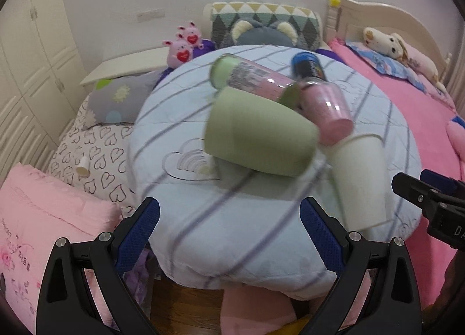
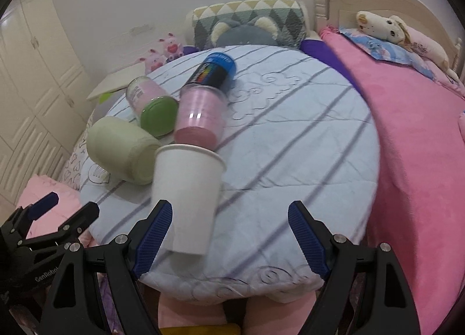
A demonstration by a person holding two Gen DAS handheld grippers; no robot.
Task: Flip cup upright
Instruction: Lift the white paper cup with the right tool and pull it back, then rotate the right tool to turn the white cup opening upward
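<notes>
Cup (image 2: 186, 198), white paper, lies on its side on the striped blue quilt (image 2: 290, 137), rim touching the pink cup (image 2: 200, 117), green mug (image 2: 122, 149) just beside it. Your right tool (image 2: 229, 236) hangs open with its left finger beside the cup's base; your left tool (image 1: 229, 233) is open too.

Striped blue quilt (image 2: 290, 143) on the bed carries five containers, all lying on their sides: white cup (image 2: 189, 195), green cup (image 2: 122, 149), pink cup (image 2: 200, 120), green-lidded jar (image 2: 148, 102), blue-capped can (image 2: 215, 70).
</notes>
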